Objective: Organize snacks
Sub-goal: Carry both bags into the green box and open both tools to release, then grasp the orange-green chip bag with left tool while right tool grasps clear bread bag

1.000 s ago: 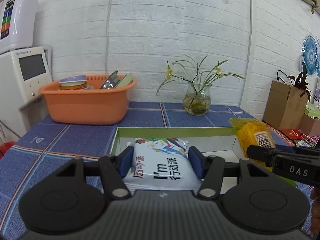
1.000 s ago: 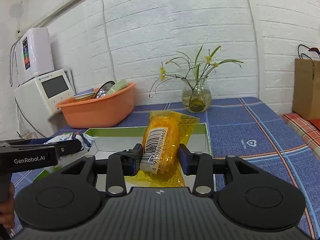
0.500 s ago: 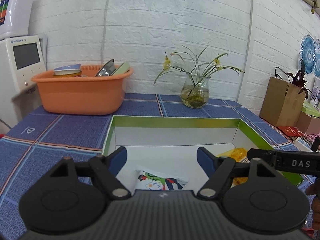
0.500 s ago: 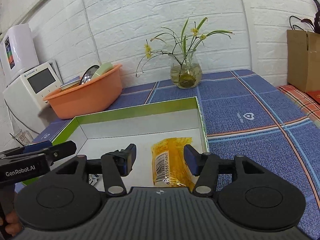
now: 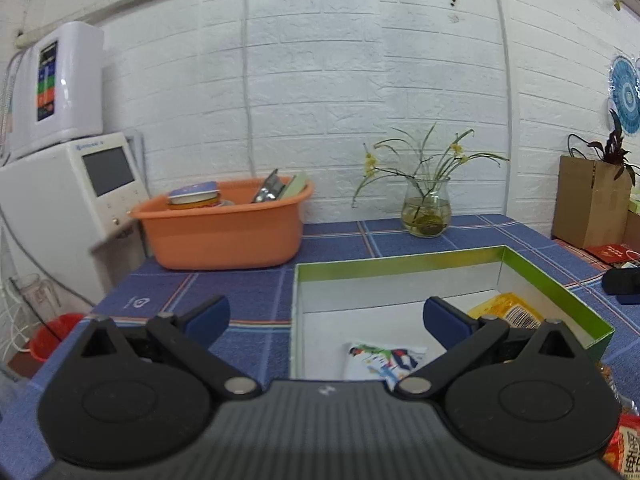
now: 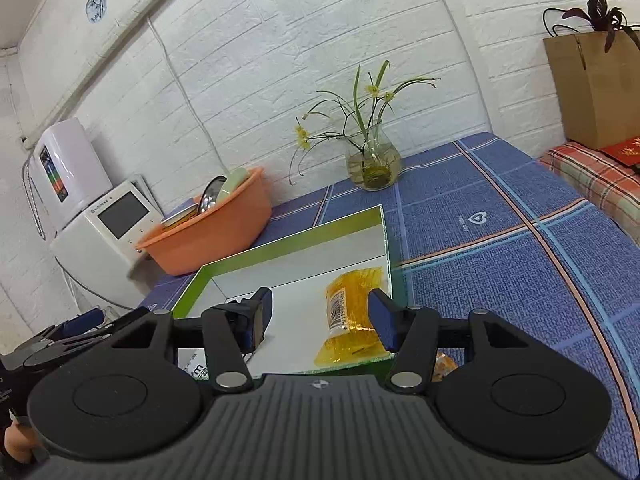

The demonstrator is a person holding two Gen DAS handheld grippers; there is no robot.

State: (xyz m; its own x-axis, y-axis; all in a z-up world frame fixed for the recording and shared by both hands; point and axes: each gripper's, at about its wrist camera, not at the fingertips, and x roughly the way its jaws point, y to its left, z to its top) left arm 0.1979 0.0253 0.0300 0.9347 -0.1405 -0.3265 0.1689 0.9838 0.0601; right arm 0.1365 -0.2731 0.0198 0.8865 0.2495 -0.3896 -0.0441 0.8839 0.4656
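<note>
**Blue checked cloth, box half filled**

Blue cloth point(image 5: 248, 300) lies under both your tools. Your left gripper point(image 5: 324, 320) and right gripper point(image 6: 318, 316) both gape, holding nothing. Just ahead of them, the white packet point(image 5: 384, 360) and yellow packet point(image 6: 352, 312) lie inside the green-rimmed box point(image 5: 400, 266). Swinging out low could snag its rim; a red packet point(image 5: 628, 452) waits at your left tool's right. Beyond stand an orange basin point(image 5: 224, 236) and glass vase point(image 6: 372, 164).

A barcode is printed on the yellow packet point(image 6: 352, 316); its digits are blurred. No other text is legible.
</note>
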